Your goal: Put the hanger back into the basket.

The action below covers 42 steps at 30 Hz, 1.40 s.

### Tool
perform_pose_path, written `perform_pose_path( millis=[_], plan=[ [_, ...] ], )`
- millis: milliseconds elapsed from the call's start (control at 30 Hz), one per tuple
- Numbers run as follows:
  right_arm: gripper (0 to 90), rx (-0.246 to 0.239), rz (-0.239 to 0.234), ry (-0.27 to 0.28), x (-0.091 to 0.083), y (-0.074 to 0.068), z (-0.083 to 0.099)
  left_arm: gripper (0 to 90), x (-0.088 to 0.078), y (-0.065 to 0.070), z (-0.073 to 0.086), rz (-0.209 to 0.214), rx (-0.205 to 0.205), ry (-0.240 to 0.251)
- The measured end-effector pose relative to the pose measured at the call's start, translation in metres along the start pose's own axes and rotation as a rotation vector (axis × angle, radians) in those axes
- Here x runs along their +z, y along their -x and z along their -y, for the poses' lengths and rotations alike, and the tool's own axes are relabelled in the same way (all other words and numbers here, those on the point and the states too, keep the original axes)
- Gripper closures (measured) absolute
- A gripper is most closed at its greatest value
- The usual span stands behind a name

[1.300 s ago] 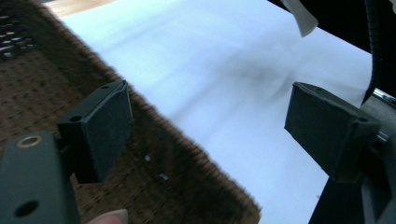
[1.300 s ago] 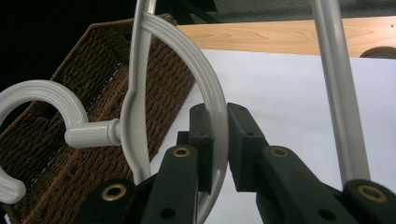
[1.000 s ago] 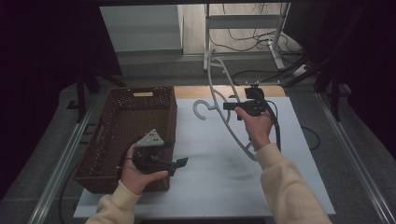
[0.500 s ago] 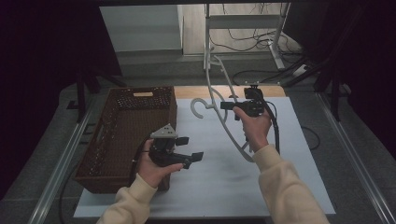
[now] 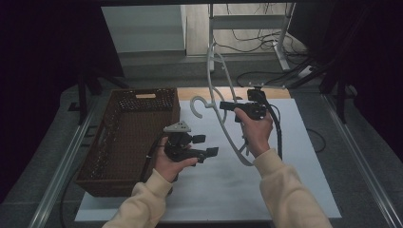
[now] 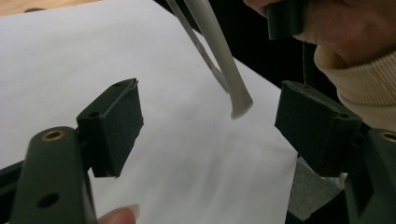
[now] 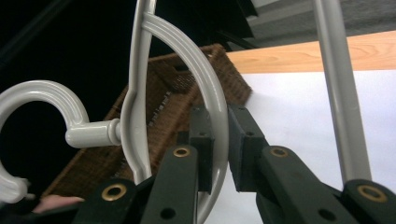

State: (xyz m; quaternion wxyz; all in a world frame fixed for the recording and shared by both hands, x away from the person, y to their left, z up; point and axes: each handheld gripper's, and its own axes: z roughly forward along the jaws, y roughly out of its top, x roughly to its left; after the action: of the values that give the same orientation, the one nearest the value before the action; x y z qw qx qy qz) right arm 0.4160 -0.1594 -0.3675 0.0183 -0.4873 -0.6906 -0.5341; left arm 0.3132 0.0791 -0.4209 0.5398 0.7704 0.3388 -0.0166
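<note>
Left gripper [image 5: 202, 145] held just right of the dark brown woven wicker basket [image 5: 128, 137], jaws spread wide with nothing between them; in the left gripper view the tapered lower tip of the hanger hangs between and beyond the pads, touching neither. Right gripper [image 7: 219, 135], well right of the basket and raised above the white table sheet [image 5: 294, 156], is clamped on the pale grey moulded plastic clothes hanger [image 5: 223, 109], the jaws pinching one curved shoulder rib. The hanger is off the table, tilted on end: hook [image 5: 197, 105] pointing toward the basket, one arm rising away from the person, the other running down past the right hand. Ribbed, smooth, glossy plastic; hook looks like a separate swivel piece set in a collar. Risk, as I judge it: the grip is narrow and off-centre on a slick rounded rib, so the hanger could pivot or slide in the jaws. If the left gripper closes on that thin tip, it could glance off.
</note>
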Motion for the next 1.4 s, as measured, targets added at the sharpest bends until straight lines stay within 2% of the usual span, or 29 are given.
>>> perform_pose_path(
  millis=[67, 100, 267, 300, 433, 567, 600, 633, 700, 733, 767, 867, 933, 1033, 1133, 1167, 1333, 1367, 1400],
  plan=[
    [80.9, 0.026, -0.024, 0.015, -0.001, -0.002, 0.0, 25.4, 0.005, -0.001, -0.002, 0.004, -0.006, 0.009],
    [80.9, 0.029, -0.029, 0.017, -0.001, -0.003, 0.0, 26.5, 0.009, -0.002, -0.004, 0.011, -0.018, 0.02],
    [80.9, 0.033, -0.035, 0.032, -0.001, -0.005, 0.001, 30.3, 0.016, -0.004, -0.008, 0.02, -0.022, 0.032],
    [80.9, 0.046, -0.046, 0.04, -0.001, -0.006, 0.002, 31.2, 0.019, -0.005, -0.01, 0.028, -0.041, 0.043],
    [80.9, 0.057, -0.059, 0.049, -0.001, -0.006, 0.003, 35.0, 0.023, -0.005, -0.014, 0.035, -0.052, 0.047],
    [80.9, 0.075, -0.073, 0.059, 0.001, -0.007, 0.005, 47.0, 0.027, -0.006, -0.017, 0.055, -0.071, 0.051],
    [80.9, 0.076, -0.077, 0.055, 0.002, -0.007, 0.005, 47.0, 0.028, -0.006, -0.017, 0.063, -0.075, 0.051],
    [80.9, 0.086, -0.084, 0.059, 0.003, -0.007, 0.006, 55.9, 0.029, -0.008, -0.018, 0.086, -0.086, 0.047],
    [80.9, 0.087, -0.087, 0.059, 0.003, -0.007, 0.007, 58.3, 0.03, -0.009, -0.018, 0.095, -0.097, 0.048],
    [80.8, 0.094, -0.094, 0.056, 0.004, -0.007, 0.007, 63.3, 0.03, -0.01, -0.018, 0.101, -0.1, 0.047],
    [80.8, 0.09, -0.09, 0.053, 0.005, -0.007, 0.009, 72.2, 0.03, -0.011, -0.018, 0.114, -0.104, 0.044],
    [80.7, 0.089, -0.091, 0.056, 0.006, -0.006, 0.009, 75.7, 0.029, -0.011, -0.019, 0.136, -0.133, 0.047],
    [80.3, 0.101, -0.115, 0.043, 0.006, -0.004, 0.01, 80.6, 0.028, -0.012, -0.019, 0.147, -0.138, 0.039],
    [79.8, 0.1, -0.12, 0.041, 0.005, -0.004, 0.009, 81.6, 0.027, -0.013, -0.019, 0.132, -0.125, 0.037],
    [77.2, 0.092, -0.125, 0.038, 0.004, -0.003, 0.008, 81.7, 0.026, -0.013, -0.02, 0.148, -0.141, 0.042],
    [75.7, 0.091, -0.125, 0.036, 0.004, -0.003, 0.008, 81.7, 0.025, -0.013, -0.02, 0.139, -0.138, 0.04],
    [63.7, 0.077, -0.156, 0.023, 0.005, -0.001, 0.007, 81.8, 0.024, -0.015, -0.02, 0.128, -0.155, 0.042],
    [58.3, 0.072, -0.154, 0.034, 0.004, -0.001, 0.007, 81.9, 0.024, -0.015, -0.02, 0.128, -0.157, 0.047],
    [58.3, 0.072, -0.154, 0.034, 0.004, -0.001, 0.007, 81.9, 0.023, -0.016, -0.02, 0.125, -0.16, 0.051]
  ],
)
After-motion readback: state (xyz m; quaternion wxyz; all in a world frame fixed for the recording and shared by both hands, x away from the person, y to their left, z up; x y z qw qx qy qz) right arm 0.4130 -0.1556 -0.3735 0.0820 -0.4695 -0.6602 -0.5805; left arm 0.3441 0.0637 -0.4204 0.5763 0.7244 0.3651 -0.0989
